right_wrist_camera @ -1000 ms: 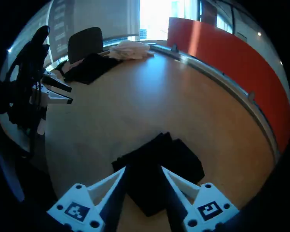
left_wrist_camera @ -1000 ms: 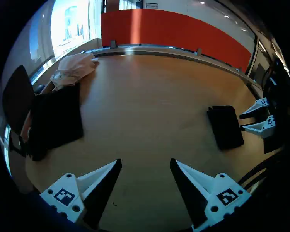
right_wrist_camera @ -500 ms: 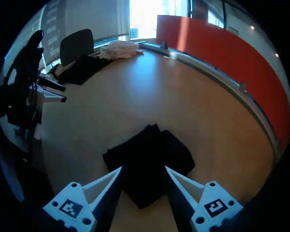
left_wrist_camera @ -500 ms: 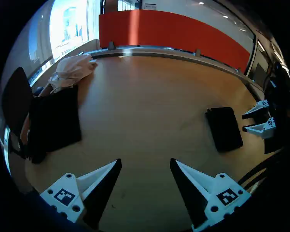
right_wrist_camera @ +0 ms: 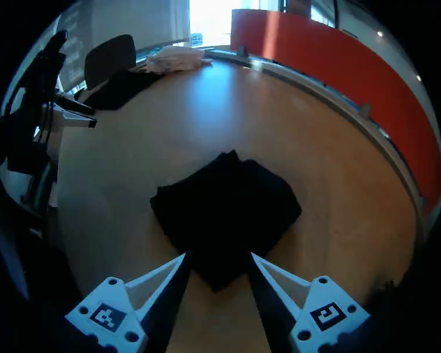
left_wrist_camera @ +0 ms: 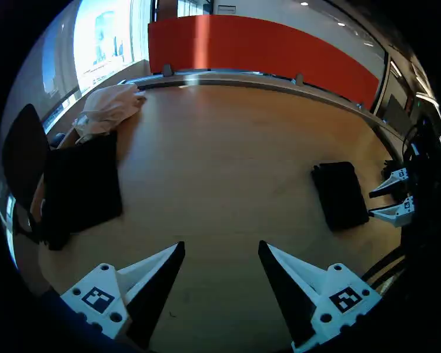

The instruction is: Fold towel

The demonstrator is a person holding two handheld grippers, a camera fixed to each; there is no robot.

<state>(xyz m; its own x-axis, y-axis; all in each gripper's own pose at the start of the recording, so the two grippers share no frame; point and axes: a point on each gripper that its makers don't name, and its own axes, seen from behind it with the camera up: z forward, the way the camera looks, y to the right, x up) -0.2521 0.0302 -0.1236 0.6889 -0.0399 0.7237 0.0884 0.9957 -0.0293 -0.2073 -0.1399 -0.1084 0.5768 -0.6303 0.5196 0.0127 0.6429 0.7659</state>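
- Two fingers of the left gripper (left_wrist_camera: 221, 245) stood spread wide in the left gripper view, above the bare wooden table (left_wrist_camera: 220, 153), holding nothing.
- At the right of that view, the folded black towel (left_wrist_camera: 340, 194) lay flat on the table. The right gripper (left_wrist_camera: 371, 204) was just beside its outer edge, fingers apart.
- Far left, well apart from the towel, lay a black cloth (left_wrist_camera: 79, 185) and a pale cloth (left_wrist_camera: 106, 109).
- In the right gripper view, the right gripper's fingers were spread, pinching nothing. The towel's near corner reached between their tips; I could not tell whether they touched it.
- The left gripper showed at that view's far left.
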